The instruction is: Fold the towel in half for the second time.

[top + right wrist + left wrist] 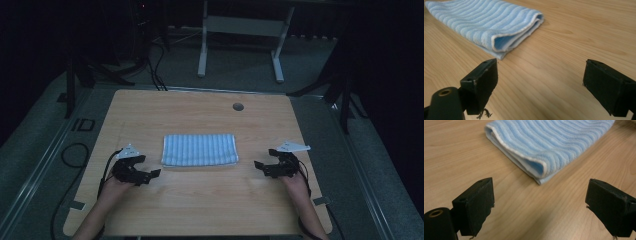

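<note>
Your left gripper (150,171) and right gripper (261,165), jaws wide apart, flank folded blue towel (200,149) mid-table (200,205), gripping nothing.

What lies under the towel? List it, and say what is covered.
The folded towel lies flat on the wooden table; bare wood shows all round it. Its own lower layers show at the open ends. Whatever is between the folds or beneath it is covered.

One folded blue striped towel (200,149) lies on one wooden table (210,200) (a single round hole (238,106) in it); two grippers, left (150,172) and right (264,165).
</note>
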Available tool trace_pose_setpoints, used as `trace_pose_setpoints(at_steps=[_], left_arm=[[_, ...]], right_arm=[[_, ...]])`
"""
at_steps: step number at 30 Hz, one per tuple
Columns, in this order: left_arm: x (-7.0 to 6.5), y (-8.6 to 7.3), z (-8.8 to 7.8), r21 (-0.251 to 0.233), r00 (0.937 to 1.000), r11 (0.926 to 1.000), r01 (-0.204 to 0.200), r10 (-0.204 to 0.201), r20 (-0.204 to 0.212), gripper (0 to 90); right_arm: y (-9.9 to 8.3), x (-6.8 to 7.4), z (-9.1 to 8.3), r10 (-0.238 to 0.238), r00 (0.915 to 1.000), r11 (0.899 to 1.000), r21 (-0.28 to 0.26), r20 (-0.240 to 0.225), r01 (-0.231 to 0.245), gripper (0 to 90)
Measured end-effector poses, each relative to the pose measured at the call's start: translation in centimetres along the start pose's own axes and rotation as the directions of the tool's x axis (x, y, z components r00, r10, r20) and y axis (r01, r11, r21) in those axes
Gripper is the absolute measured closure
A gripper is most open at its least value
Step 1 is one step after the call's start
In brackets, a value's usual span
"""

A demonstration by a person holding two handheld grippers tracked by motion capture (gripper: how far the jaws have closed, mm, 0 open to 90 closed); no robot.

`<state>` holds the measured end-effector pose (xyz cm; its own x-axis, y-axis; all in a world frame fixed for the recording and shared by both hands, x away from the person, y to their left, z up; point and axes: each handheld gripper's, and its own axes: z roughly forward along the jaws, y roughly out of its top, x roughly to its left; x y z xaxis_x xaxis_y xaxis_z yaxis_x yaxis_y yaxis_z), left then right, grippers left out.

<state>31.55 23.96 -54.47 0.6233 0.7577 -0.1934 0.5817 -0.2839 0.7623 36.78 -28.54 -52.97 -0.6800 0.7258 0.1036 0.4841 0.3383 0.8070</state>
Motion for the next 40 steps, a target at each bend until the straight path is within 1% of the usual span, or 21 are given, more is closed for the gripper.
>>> trace_pose_setpoints(at_steps=[1, 4, 6, 8, 9, 11, 14, 18, 20, 21, 23, 25, 26, 28, 30, 33, 35, 38, 40], left_arm=[[0.1, -0.2, -0.1, 0.009, 1.0, 1.0, -0.002, 0.002, -0.005, 8.1], [0.2, -0.9, -0.4, 0.008, 0.9998, 0.9999, 0.007, -0.007, -0.017, 8.1], [0.2, -1.2, -0.8, -0.001, 0.9996, 0.9999, 0.012, -0.012, -0.024, 8.1], [0.1, -1.6, -1.2, -0.023, 0.9981, 0.9997, -0.003, 0.001, -0.062, 7.6], [0.1, -1.7, -1.4, -0.026, 0.9977, 0.9997, 0.0, -0.002, -0.068, 7.6], [0.2, -2.0, -1.8, -0.037, 0.9974, 0.9993, 0.009, -0.011, -0.072, 6.0], [0.2, -2.4, -2.4, -0.037, 0.9966, 0.9992, 0.011, -0.014, -0.081, 5.9], [0.4, -3.1, -3.0, -0.053, 0.9962, 0.9983, 0.025, -0.03, -0.082, 5.8], [0.4, -3.3, -3.2, -0.064, 0.996, 0.9978, 0.019, -0.025, -0.086, 5.8], [0.4, -3.4, -3.3, -0.06, 0.9956, 0.998, 0.021, -0.027, -0.09, 5.8], [0.4, -3.6, -3.5, -0.065, 0.9957, 0.9976, 0.022, -0.028, -0.088, 5.8], [0.4, -3.8, -3.6, -0.072, 0.9954, 0.9971, 0.026, -0.033, -0.09, 5.8], [0.4, -3.9, -3.6, -0.076, 0.9955, 0.9968, 0.026, -0.033, -0.089, 5.8], [0.7, -4.0, -3.5, -0.077, 0.9955, 0.9962, 0.041, -0.047, -0.082, 5.8], [0.8, -4.0, -3.5, -0.085, 0.9948, 0.9954, 0.043, -0.051, -0.088, 5.8], [1.0, -4.1, -3.7, -0.105, 0.9939, 0.9929, 0.057, -0.066, -0.089, 5.8], [0.9, -4.1, -3.7, -0.11, 0.9939, 0.9924, 0.056, -0.066, -0.088, 5.8], [0.9, -4.2, -3.5, -0.098, 0.9938, 0.9939, 0.049, -0.059, -0.095, 5.8], [0.7, -4.2, -3.4, -0.084, 0.994, 0.9957, 0.038, -0.046, -0.099, 5.8]], right_arm=[[-0.2, -0.1, -0.4, 0.005, 1.0, 1.0, -0.001, 0.007, -0.004, 12.6], [-0.9, -0.4, -1.3, 0.017, 0.9997, 1.0, -0.007, 0.016, -0.017, 12.6], [-1.4, -0.5, -1.7, 0.019, 0.9993, 1.0, -0.009, 0.032, -0.019, 12.6], [-1.9, -0.6, -2.1, 0.022, 0.9986, 1.0, 0.0, 0.048, -0.022, 12.6], [-2.2, -0.6, -2.3, 0.025, 0.998, 1.0, -0.004, 0.058, -0.025, 12.6], [-2.6, -0.7, -2.7, 0.035, 0.9977, 0.999, -0.009, 0.058, -0.034, 12.6], [-3.1, -0.8, -3.4, 0.041, 0.9968, 0.999, -0.017, 0.068, -0.04, 12.6], [-3.8, -0.7, -4.2, 0.057, 0.9947, 0.998, -0.029, 0.085, -0.055, 12.6], [-4.1, -0.7, -4.5, 0.06, 0.9928, 0.998, -0.032, 0.104, -0.057, 12.6], [-4.2, -0.7, -4.7, 0.066, 0.9919, 0.997, -0.035, 0.109, -0.062, 12.6], [-4.5, -0.6, -5.2, 0.089, 0.9897, 0.995, -0.056, 0.113, -0.083, 12.6], [-4.9, -0.5, -5.5, 0.088, 0.9888, 0.995, -0.062, 0.121, -0.081, 12.6], [-5.1, -0.5, -5.6, 0.09, 0.9879, 0.995, -0.061, 0.126, -0.083, 12.7], [-5.5, -0.5, -5.6, 0.092, 0.9861, 0.995, -0.063, 0.139, -0.084, 12.8], [-5.6, -0.6, -5.5, 0.096, 0.9861, 0.994, -0.06, 0.136, -0.088, 13.0], [-5.5, -0.4, -5.2, 0.078, 0.9886, 0.996, -0.044, 0.129, -0.073, 13.1], [-5.5, -0.3, -5.0, 0.076, 0.9904, 0.997, -0.03, 0.116, -0.073, 13.1], [-5.5, -0.2, -4.9, 0.058, 0.9909, 0.998, -0.021, 0.121, -0.056, 13.2], [-5.4, -0.2, -4.8, 0.056, 0.991, 0.998, -0.022, 0.121, -0.054, 13.1]])
